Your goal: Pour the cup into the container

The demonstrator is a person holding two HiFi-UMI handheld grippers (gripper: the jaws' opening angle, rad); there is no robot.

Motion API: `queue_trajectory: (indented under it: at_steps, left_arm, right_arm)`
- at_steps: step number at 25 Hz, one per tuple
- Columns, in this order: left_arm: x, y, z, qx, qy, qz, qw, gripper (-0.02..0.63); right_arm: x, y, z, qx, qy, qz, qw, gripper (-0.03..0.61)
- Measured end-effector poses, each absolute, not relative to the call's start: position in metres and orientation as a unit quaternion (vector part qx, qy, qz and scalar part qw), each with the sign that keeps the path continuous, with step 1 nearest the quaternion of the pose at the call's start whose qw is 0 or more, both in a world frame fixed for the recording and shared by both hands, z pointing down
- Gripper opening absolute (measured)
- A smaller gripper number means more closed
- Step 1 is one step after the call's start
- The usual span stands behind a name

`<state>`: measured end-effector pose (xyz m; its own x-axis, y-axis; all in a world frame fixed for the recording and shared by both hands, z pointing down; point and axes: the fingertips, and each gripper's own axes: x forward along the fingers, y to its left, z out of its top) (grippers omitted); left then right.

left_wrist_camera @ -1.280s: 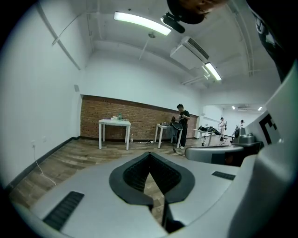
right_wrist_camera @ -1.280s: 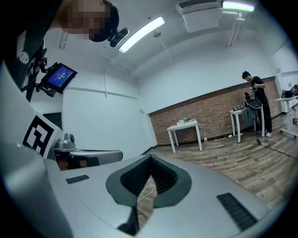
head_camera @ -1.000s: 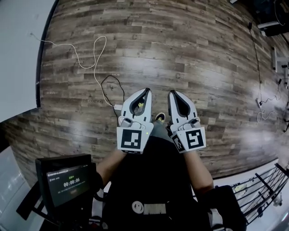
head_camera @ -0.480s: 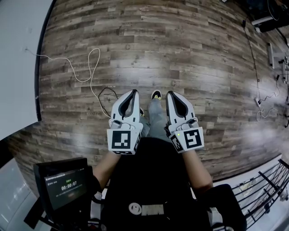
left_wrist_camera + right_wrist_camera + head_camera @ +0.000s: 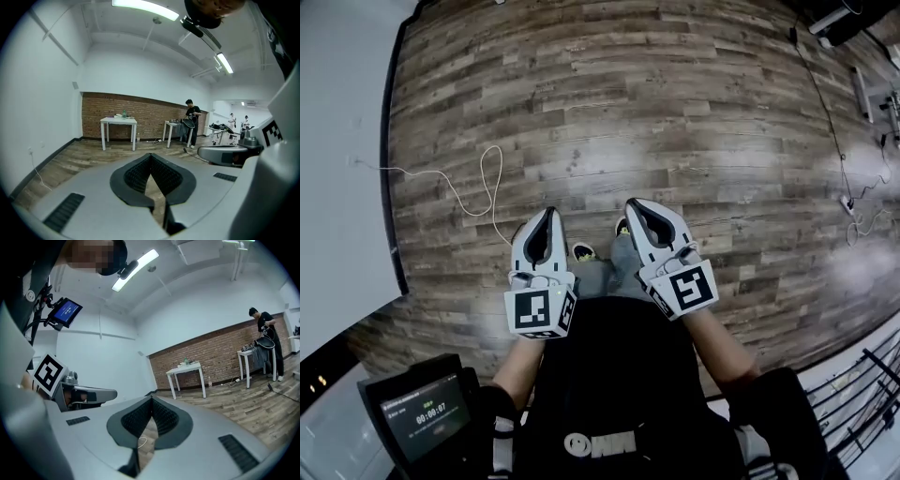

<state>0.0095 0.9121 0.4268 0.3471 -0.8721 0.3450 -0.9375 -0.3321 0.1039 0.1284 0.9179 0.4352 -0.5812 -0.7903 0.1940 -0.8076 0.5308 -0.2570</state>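
Hovering side by side over the wooden floor (image 5: 675, 112), the left gripper (image 5: 546, 214) and right gripper (image 5: 635, 203) both have jaws pressed together, pinching nothing.

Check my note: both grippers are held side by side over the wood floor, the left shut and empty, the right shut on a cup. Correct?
Wrong on the cup. The right gripper view shows the right gripper shut with nothing between its jaws. The rest stands: the left gripper is shut and empty, and both are side by side over the wood floor.
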Motion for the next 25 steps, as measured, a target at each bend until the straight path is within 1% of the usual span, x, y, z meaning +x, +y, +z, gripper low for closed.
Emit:
queue_trajectory:
  at_steps: [3,8,11,18,21,25]
  left_arm:
    - [0.001,0.890,0.420,0.801,-0.575,0.111,0.126,0.001]
    - [-0.021,0.849,0.410,0.796,-0.587,0.104,0.105,0.000]
    - [-0.036,0.823,0.410,0.798,-0.585,0.100,0.108,0.002]
    - [-0.076,0.755,0.401,0.815,-0.560,0.076,0.129,0.002]
    - [-0.103,0.724,0.404,0.816,-0.552,0.062,0.161,0.001]
    - [-0.131,0.694,0.411,0.811,-0.532,0.071,0.233,0.002]
  right_arm:
    - [0.126,0.901,0.433,0.456,-0.874,0.165,0.018,0.003]
    - [0.102,0.861,0.427,0.456,-0.875,0.159,0.008,0.003]
    - [0.084,0.836,0.422,0.463,-0.873,0.153,0.006,0.003]
    - [0.029,0.780,0.418,0.480,-0.865,0.144,0.027,0.003]
    - [0.012,0.759,0.420,0.490,-0.859,0.142,0.035,0.003]
    - [-0.002,0.736,0.416,0.498,-0.855,0.141,0.038,0.003]
